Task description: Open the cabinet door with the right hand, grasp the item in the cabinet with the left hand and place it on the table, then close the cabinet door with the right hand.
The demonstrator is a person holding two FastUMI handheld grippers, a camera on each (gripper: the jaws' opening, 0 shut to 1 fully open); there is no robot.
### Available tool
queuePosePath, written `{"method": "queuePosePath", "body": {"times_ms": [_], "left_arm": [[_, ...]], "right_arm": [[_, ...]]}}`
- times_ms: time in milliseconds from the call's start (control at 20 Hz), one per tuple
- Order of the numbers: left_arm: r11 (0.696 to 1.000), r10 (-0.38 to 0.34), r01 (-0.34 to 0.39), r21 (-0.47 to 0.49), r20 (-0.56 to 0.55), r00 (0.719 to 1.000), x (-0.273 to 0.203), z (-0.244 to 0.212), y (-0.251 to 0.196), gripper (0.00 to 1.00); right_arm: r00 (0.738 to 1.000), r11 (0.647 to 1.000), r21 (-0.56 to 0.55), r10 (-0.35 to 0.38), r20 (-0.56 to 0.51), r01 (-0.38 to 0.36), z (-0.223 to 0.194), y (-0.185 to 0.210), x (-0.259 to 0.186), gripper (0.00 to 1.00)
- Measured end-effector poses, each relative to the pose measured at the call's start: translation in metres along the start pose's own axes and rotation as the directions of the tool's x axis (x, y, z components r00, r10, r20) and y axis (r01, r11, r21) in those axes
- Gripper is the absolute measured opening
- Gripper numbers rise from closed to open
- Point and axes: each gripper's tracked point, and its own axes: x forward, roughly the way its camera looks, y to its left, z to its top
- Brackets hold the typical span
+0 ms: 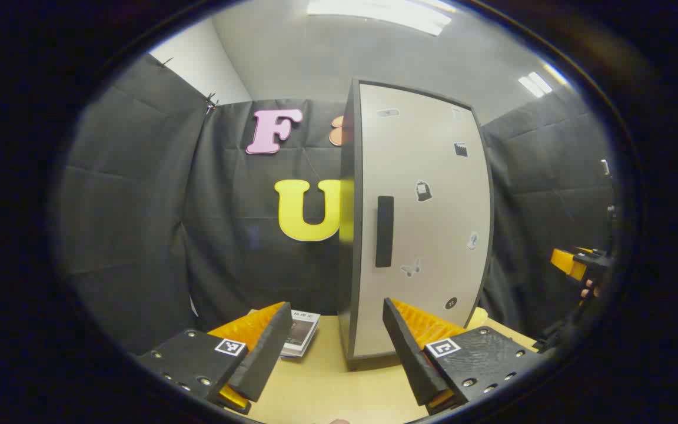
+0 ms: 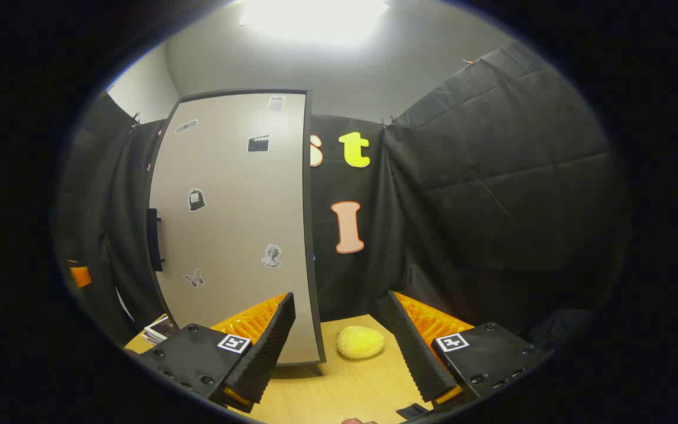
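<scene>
A tall pale cabinet stands on the wooden table with its door shut flush. The dark vertical handle sits at the door's left edge, which is also where the handle lies in the right gripper view. A yellow lumpy item rests on the table just right of the cabinet. My left gripper is open and holds nothing, a short way in front of the door. My right gripper is open too, facing the cabinet's right edge and the yellow item. At the far right, a hand holds the right gripper.
A small stack of booklets lies on the table left of the cabinet; the same booklets appear low on the left in the right gripper view. Black cloth walls close in behind and on both sides. The left gripper peeks in at the far left.
</scene>
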Motion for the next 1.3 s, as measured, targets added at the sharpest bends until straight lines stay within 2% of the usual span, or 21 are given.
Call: {"method": "queuePosePath", "body": {"times_ms": [50, 100, 150, 450, 500, 550, 650, 700, 750, 800, 950, 1000, 1050, 1150, 1200, 1300], "left_arm": [[1.0, 0.004, -0.004, -0.003, -0.004, 1.0, -0.004, -0.002, 0.003, 0.95], [1.0, 0.009, -0.009, -0.005, -0.006, 1.0, -0.006, -0.004, 0.006, 0.92], [1.0, 0.013, -0.013, -0.006, -0.01, 1.0, -0.007, -0.007, 0.009, 0.92], [1.0, 0.03, -0.03, 0.0, -0.013, 0.999, -0.011, -0.01, 0.011, 0.95], [0.999, 0.032, -0.032, 0.001, -0.011, 0.999, -0.012, -0.011, 0.011, 0.92], [0.999, 0.036, -0.036, 0.002, -0.01, 0.999, -0.014, -0.011, 0.011, 0.92], [0.999, 0.048, -0.048, 0.005, -0.013, 0.999, -0.016, -0.015, 0.013, 0.95], [0.998, 0.057, -0.057, 0.005, -0.018, 0.998, -0.019, -0.019, 0.016, 0.92], [0.998, 0.064, -0.064, 0.003, -0.023, 0.998, -0.022, -0.023, 0.018, 0.92], [0.997, 0.073, -0.073, 0.0, -0.03, 0.997, -0.023, -0.026, 0.02, 0.92], [0.995, 0.099, -0.099, 0.003, -0.049, 0.994, -0.031, -0.036, 0.029, 0.92], [0.994, 0.106, -0.106, 0.002, -0.052, 0.993, -0.034, -0.038, 0.03, 0.95], [0.994, 0.112, -0.112, -0.001, -0.053, 0.992, -0.036, -0.038, 0.032, 0.95], [0.992, 0.124, -0.125, -0.005, -0.058, 0.991, -0.039, -0.041, 0.037, 0.95], [0.991, 0.133, -0.134, -0.003, -0.064, 0.989, -0.04, -0.044, 0.04, 0.92], [0.989, 0.148, -0.148, 0.004, -0.079, 0.986, -0.044, -0.049, 0.045, 0.95]], "right_arm": [[1.0, 1.0, 0.002, -0.001, 0.002, 0.001, 0.001, -0.001, -0.003, 0.93], [1.0, 1.0, 0.001, -0.003, 0.0, 0.003, 0.001, -0.003, -0.004, 0.93], [1.0, 1.0, -0.003, -0.003, -0.003, 0.003, 0.0, -0.004, -0.007, 0.98], [1.0, 1.0, -0.006, 0.002, -0.025, -0.003, -0.001, -0.004, -0.012, 0.98], [1.0, 1.0, -0.002, 0.005, -0.026, -0.005, 0.0, -0.003, -0.012, 0.92], [1.0, 1.0, 0.004, 0.012, -0.027, -0.012, 0.001, 0.0, -0.011, 0.98], [0.999, 1.0, 0.007, 0.023, -0.03, -0.023, 0.002, 0.004, -0.009, 0.98], [0.999, 1.0, 0.003, 0.03, -0.033, -0.03, 0.002, 0.008, -0.008, 0.98], [0.999, 0.999, -0.003, 0.039, -0.037, -0.039, 0.003, 0.012, -0.006, 0.92], [0.998, 0.999, -0.009, 0.046, -0.039, -0.047, 0.003, 0.015, -0.004, 0.98], [0.996, 0.997, -0.014, 0.077, -0.053, -0.077, 0.003, 0.03, 0.002, 0.98], [0.994, 0.996, -0.011, 0.093, -0.059, -0.094, 0.002, 0.037, 0.004, 0.93], [0.992, 0.994, -0.011, 0.107, -0.064, -0.108, 0.003, 0.043, 0.006, 0.98], [0.99, 0.993, -0.02, 0.118, -0.079, -0.12, 0.004, 0.052, 0.01, 0.98], [0.989, 0.992, -0.021, 0.124, -0.084, -0.126, 0.006, 0.057, 0.013, 0.98], [0.986, 0.99, -0.007, 0.139, -0.091, -0.14, 0.011, 0.068, 0.019, 0.98]]}}
